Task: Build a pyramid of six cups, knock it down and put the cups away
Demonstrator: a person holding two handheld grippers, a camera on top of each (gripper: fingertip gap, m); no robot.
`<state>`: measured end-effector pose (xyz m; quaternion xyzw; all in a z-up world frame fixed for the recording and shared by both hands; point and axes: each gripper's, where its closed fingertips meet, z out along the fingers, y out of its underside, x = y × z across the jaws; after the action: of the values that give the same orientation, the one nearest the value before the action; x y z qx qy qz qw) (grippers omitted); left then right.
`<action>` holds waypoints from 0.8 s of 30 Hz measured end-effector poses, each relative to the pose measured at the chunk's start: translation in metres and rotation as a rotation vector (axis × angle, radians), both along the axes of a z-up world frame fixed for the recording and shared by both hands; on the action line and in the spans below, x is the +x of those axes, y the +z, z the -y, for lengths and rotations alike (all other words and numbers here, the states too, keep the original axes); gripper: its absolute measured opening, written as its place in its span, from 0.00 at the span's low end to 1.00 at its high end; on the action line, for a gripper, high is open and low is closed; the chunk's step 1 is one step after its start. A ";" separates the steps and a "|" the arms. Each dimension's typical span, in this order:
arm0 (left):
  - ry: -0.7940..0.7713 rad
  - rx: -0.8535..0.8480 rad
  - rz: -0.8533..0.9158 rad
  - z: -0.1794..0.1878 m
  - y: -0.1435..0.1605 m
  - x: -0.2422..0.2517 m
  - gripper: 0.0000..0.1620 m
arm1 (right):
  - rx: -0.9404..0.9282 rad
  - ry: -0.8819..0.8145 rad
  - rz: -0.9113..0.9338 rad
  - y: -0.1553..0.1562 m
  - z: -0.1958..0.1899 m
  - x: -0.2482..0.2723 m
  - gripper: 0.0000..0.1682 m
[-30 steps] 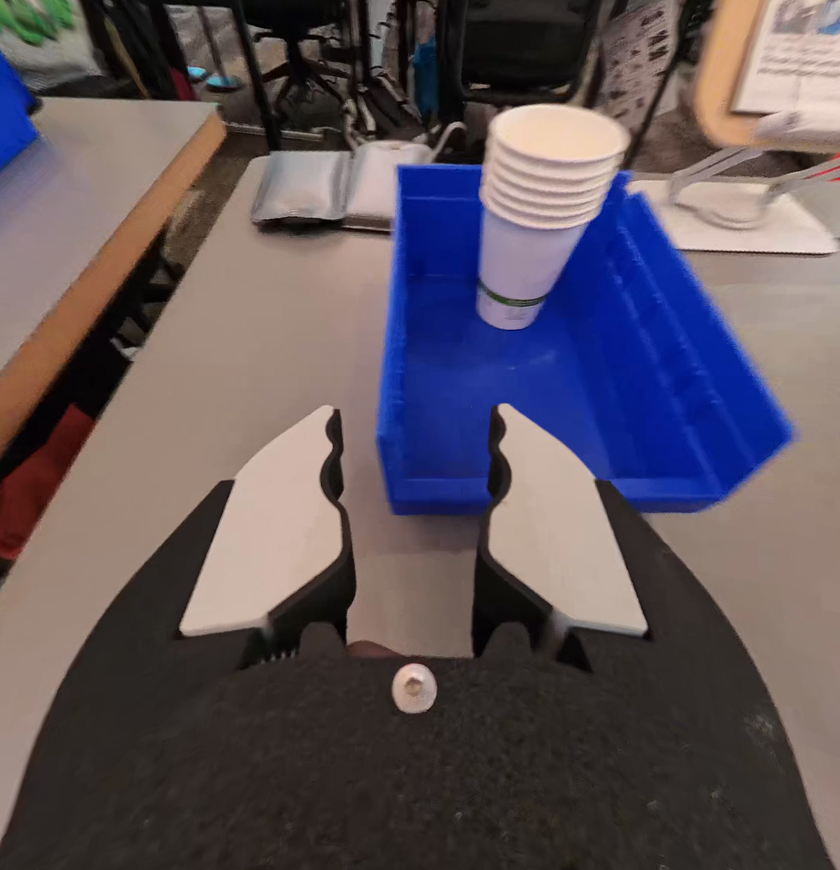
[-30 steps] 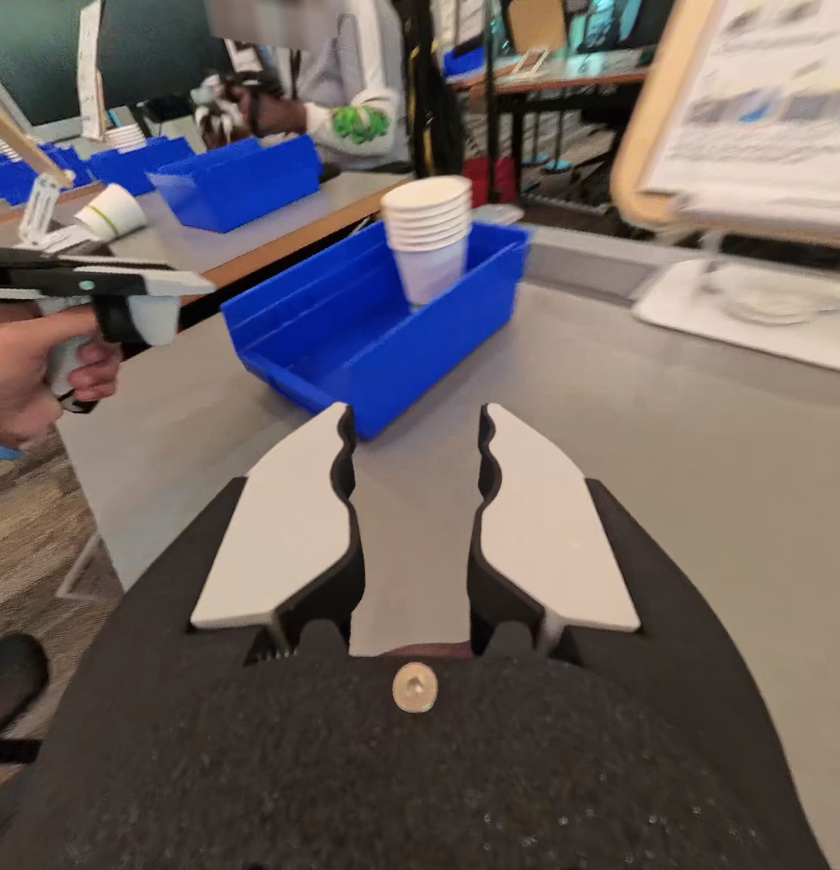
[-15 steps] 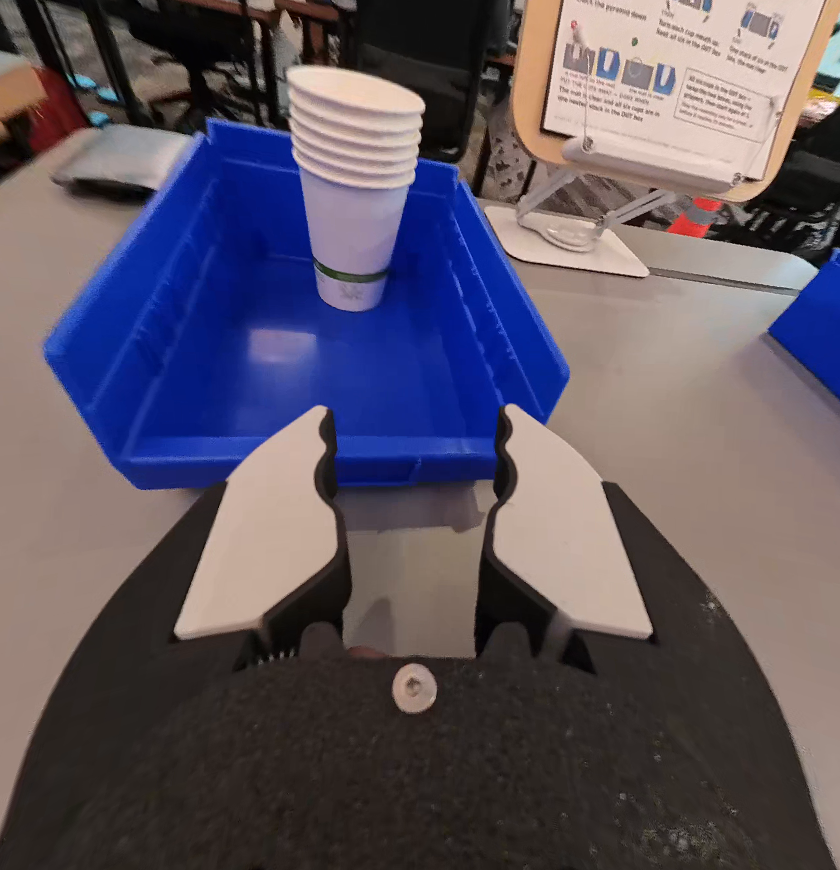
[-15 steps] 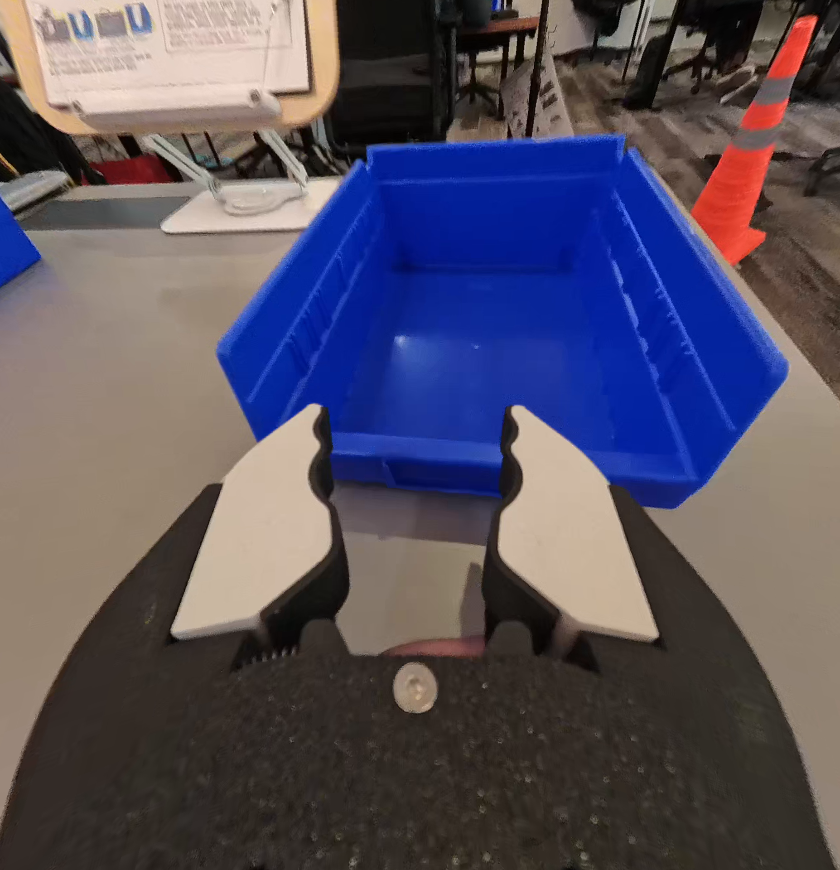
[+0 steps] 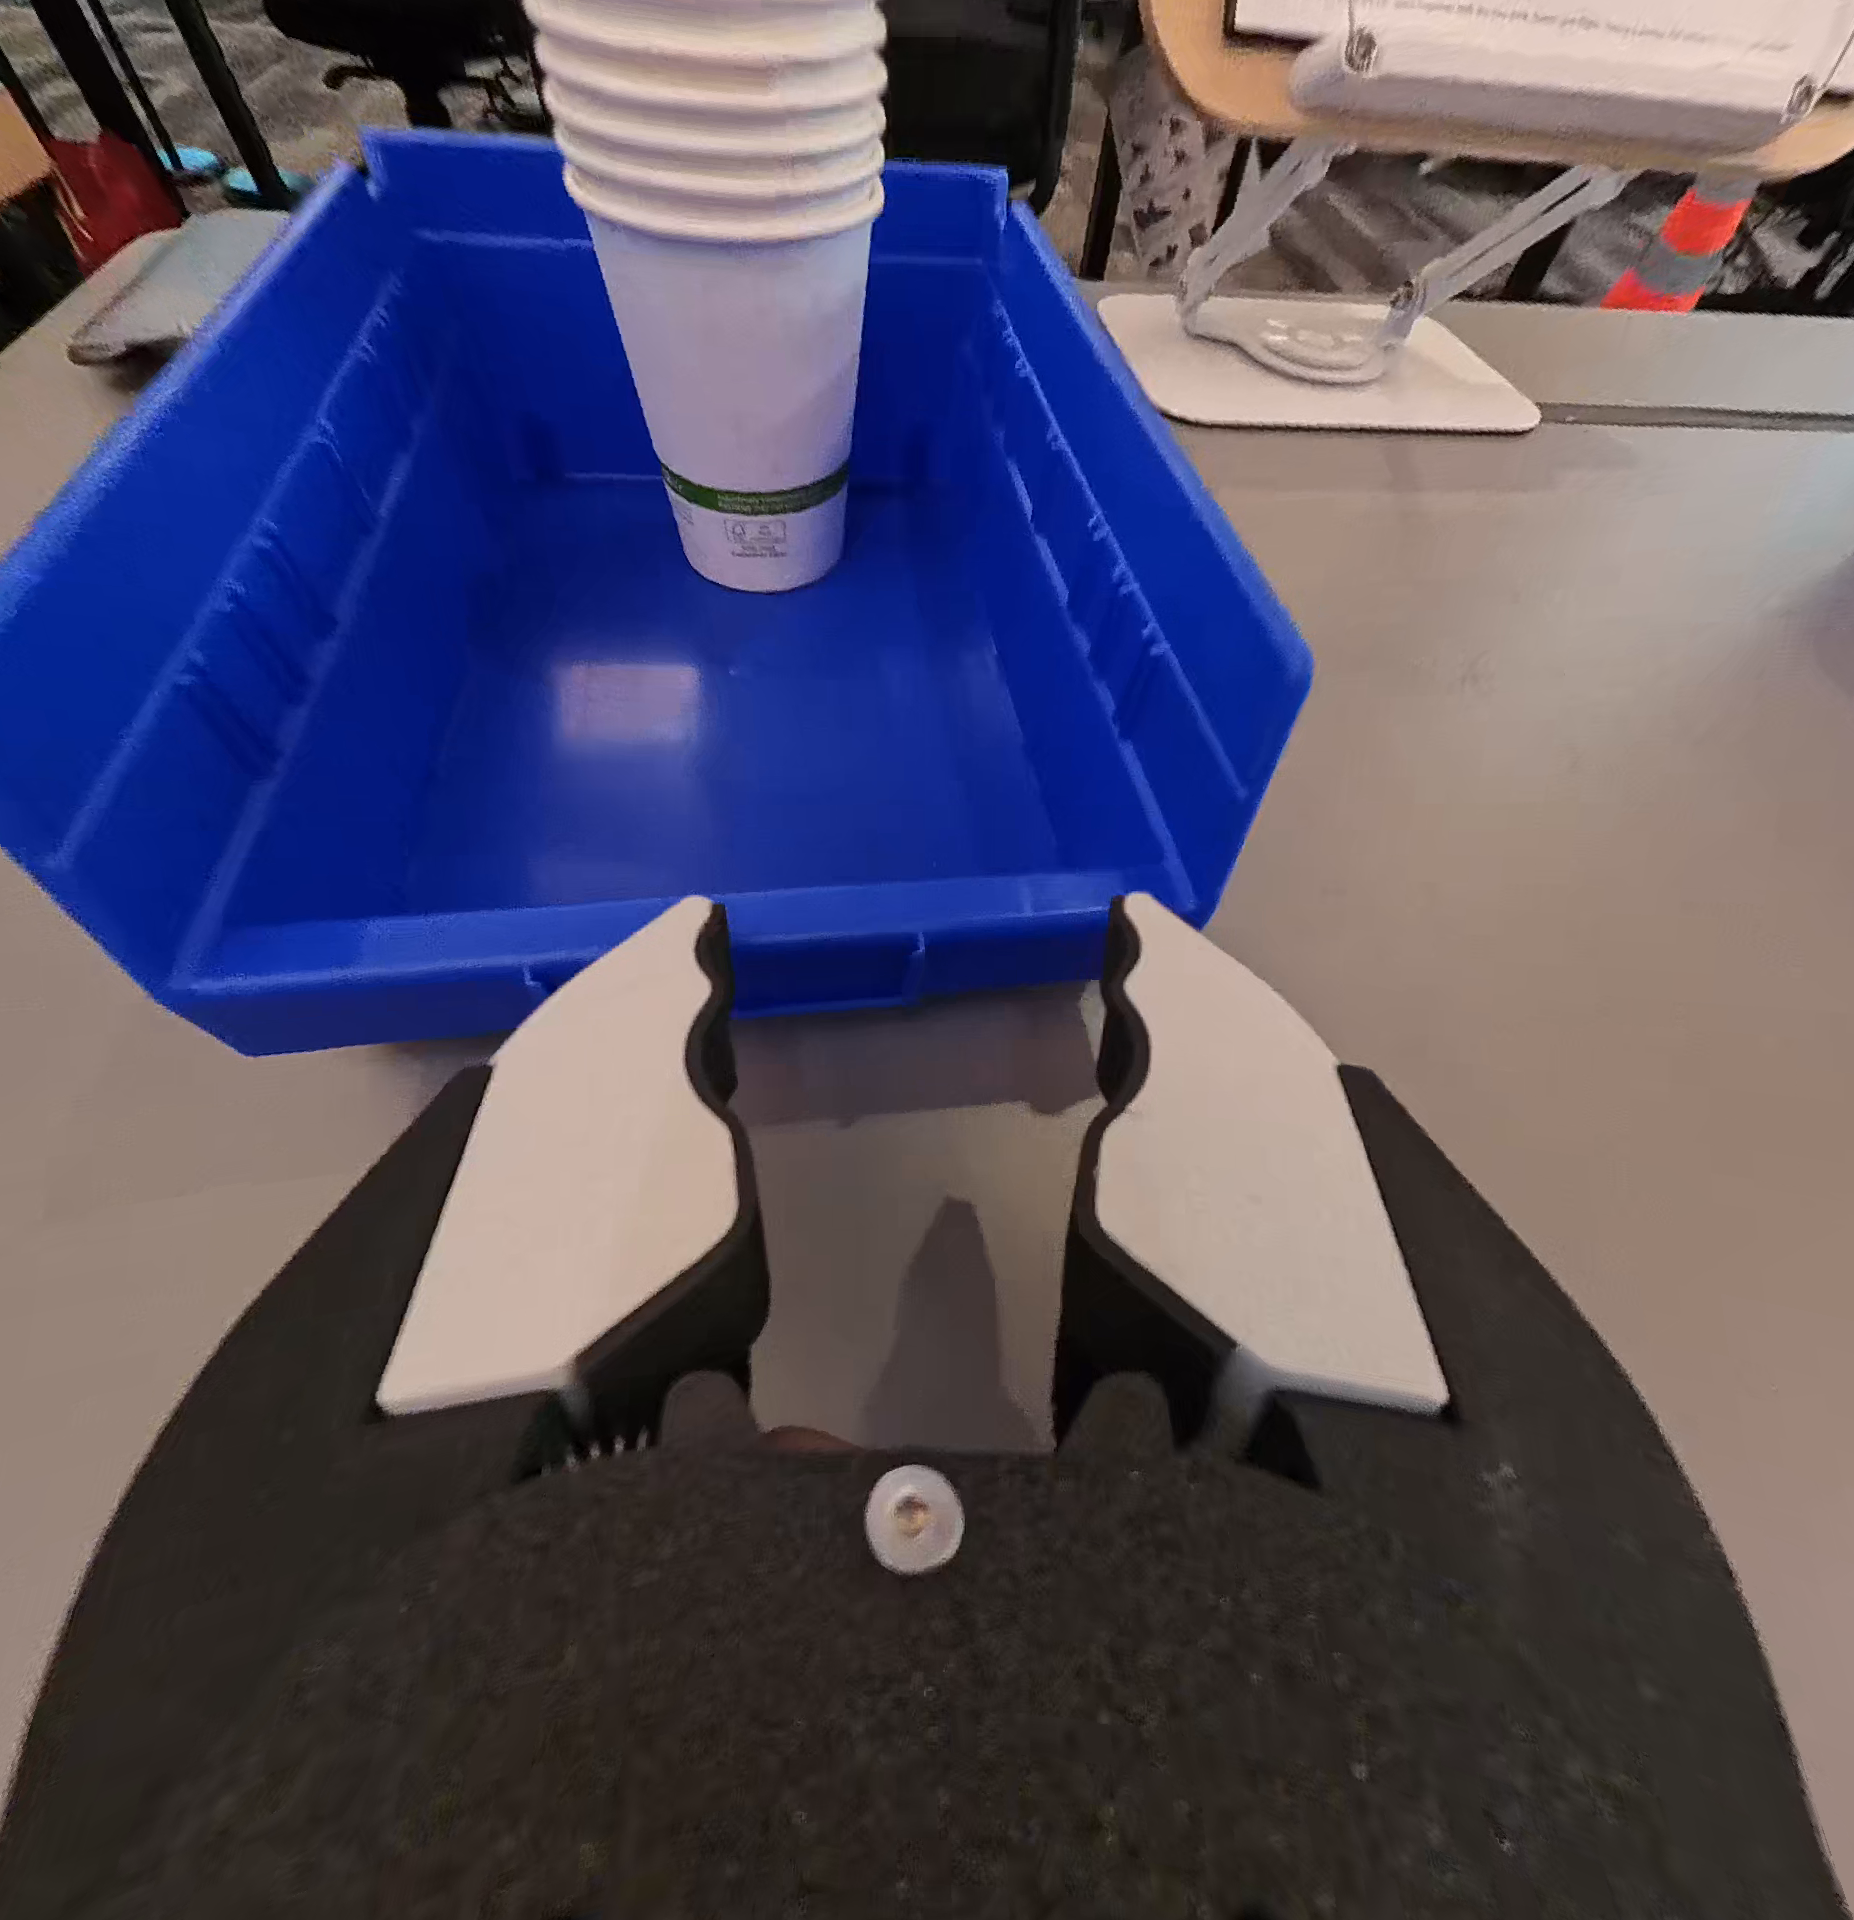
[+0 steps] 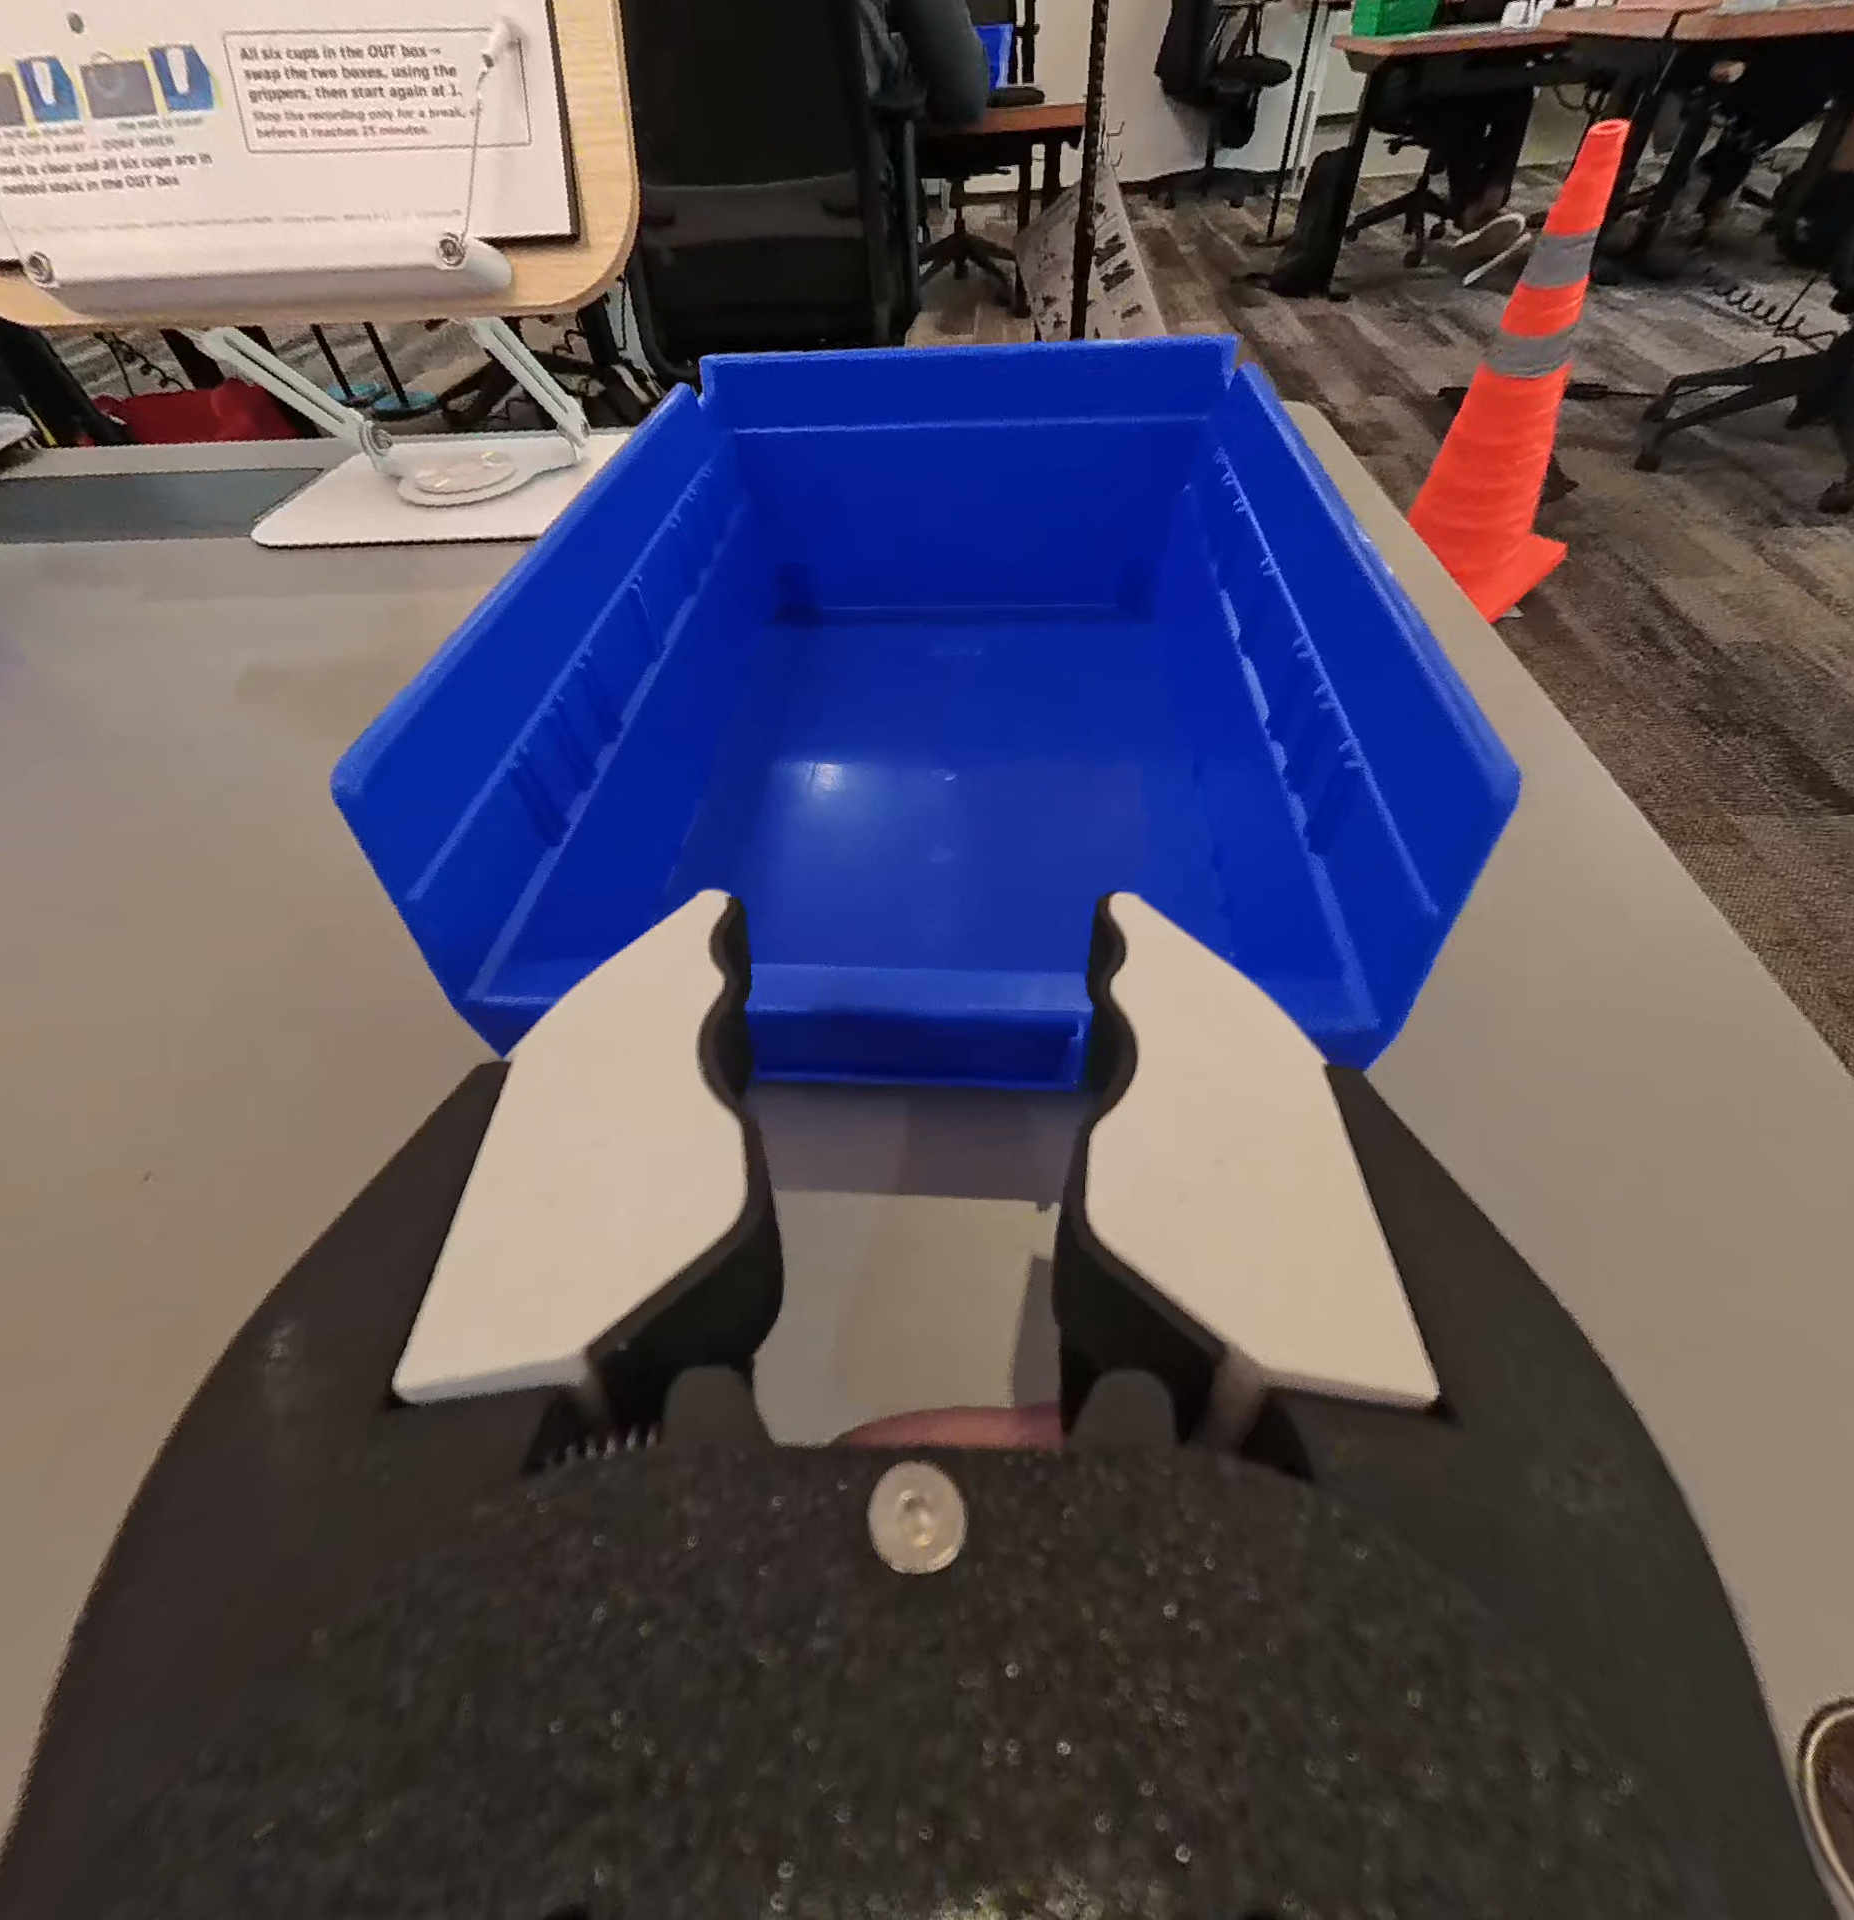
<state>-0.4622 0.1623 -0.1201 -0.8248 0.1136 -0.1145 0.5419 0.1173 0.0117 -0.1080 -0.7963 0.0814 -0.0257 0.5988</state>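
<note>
Left gripper [image 5: 912, 961] is spread wide, nothing between its fingers; it hovers over the grey table [image 5: 1525, 831] just short of the low front lip of a blue bin [image 5: 227, 790]; fingertips sit near that lip, contact not clear from this angle.

Nested stack of white paper cups [image 5: 741, 312] stands upright inside that bin, toward the back wall, roughly centred left-to-right; bottom cup has a green band near its base; several rims are stacked above it, and the top of the stack is cut off by the frame edge, so an exact count is not possible here.

Right gripper [image 6: 915, 961] likewise gapes wide and holds nothing; it points at a second blue bin [image 6: 549, 727], fingertips over or just at its front lip; that bin's floor shows only a light reflection.

Background, left wrist view: a white stand base [image 5: 1318, 364] on the table behind and right of the bin, carrying a wood-edged clipboard [image 5: 1474, 94] tilted toward the camera.

Right wrist view: the same kind of clipboard [image 6: 279, 156] on its stand to the left; an orange traffic cone [image 6: 1515, 395] on the carpet off the table's right edge; office chairs [image 6: 777, 187] and desks farther back.
</note>
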 end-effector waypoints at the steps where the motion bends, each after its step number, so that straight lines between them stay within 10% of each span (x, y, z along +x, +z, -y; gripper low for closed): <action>1: 0.000 0.013 0.007 0.001 0.003 0.001 0.41 | -0.001 0.001 -0.007 -0.001 0.001 0.000 0.36; 12: -0.021 0.012 -0.001 0.001 0.001 0.005 0.42 | -0.007 0.021 -0.008 -0.004 0.001 -0.007 0.35; 16: -0.266 -0.073 0.088 -0.001 0.034 0.029 0.31 | 0.000 0.038 -0.004 -0.002 -0.002 -0.015 0.34; 24: -0.756 -0.276 -0.534 -0.105 0.104 0.029 0.27 | 0.011 0.076 0.013 0.002 -0.008 -0.022 0.33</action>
<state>-0.4328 0.2675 -0.0165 -0.7905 0.5243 -0.1017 0.2998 0.0951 0.0202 -0.1061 -0.7954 0.0474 -0.0078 0.6042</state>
